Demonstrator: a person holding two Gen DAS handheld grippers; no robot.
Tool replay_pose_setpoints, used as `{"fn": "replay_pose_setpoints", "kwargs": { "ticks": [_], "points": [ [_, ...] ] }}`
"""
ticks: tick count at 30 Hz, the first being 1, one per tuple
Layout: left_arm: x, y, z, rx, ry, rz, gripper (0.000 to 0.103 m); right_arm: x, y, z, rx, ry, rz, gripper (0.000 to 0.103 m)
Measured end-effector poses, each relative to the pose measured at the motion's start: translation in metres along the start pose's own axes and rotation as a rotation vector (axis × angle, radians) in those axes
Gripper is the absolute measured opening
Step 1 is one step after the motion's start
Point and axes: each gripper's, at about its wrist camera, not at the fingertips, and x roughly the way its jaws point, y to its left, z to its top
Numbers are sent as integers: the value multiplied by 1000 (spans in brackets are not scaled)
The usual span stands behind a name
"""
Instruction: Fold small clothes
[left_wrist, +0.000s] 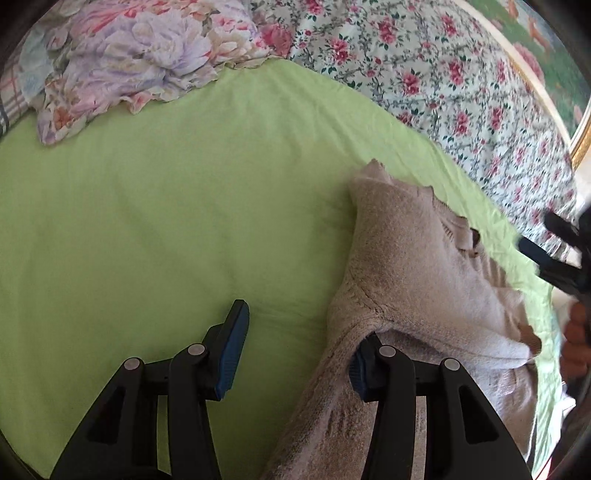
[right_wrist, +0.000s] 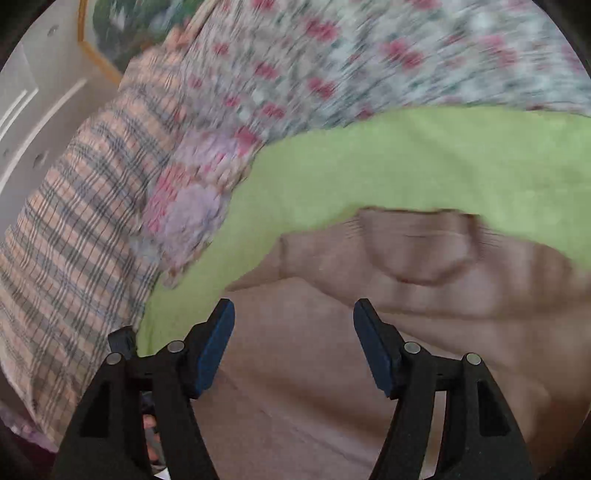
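Observation:
A small beige knitted sweater (left_wrist: 413, 258) lies on the green sheet (left_wrist: 166, 206) at the right of the left wrist view. My left gripper (left_wrist: 299, 350) is open; its right finger sits under a fold of the sweater's sleeve, its left finger is over bare sheet. In the blurred right wrist view the sweater (right_wrist: 369, 332) fills the lower part, neckline at the far side. My right gripper (right_wrist: 293, 347) is open above the sweater, holding nothing. It also shows in the left wrist view (left_wrist: 554, 251) at the right edge.
A floral quilt (left_wrist: 443, 81) lies beyond the sheet. A crumpled flowered cloth (left_wrist: 129, 62) lies at the far left. A plaid pillow (right_wrist: 74, 240) lies left in the right wrist view. A framed picture (left_wrist: 554, 55) hangs on the wall.

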Motion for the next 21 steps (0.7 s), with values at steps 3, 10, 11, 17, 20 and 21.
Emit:
{"fn": "replay_pose_setpoints", "kwargs": {
  "ticks": [3,10,11,17,20,21],
  "points": [
    [-1,0,-3,2,-17,-3,50,69,-1,35,-24,133,26,68],
    [2,4,-4,-11,-34,-33,50,174,-5,35,35,533,177,75],
    [2,4,-5,-13,-38,-37,50,180,-1,34,57,548,254,75],
    [4,5,-5,-15,-52,-46,50,201,8,52,176,310,483,77],
    [4,7,-4,-24,-51,-57,50,198,3,64,266,90,446,77],
    [4,8,-3,-31,-49,-62,50,192,1,63,295,45,411,77]
  ]
}}
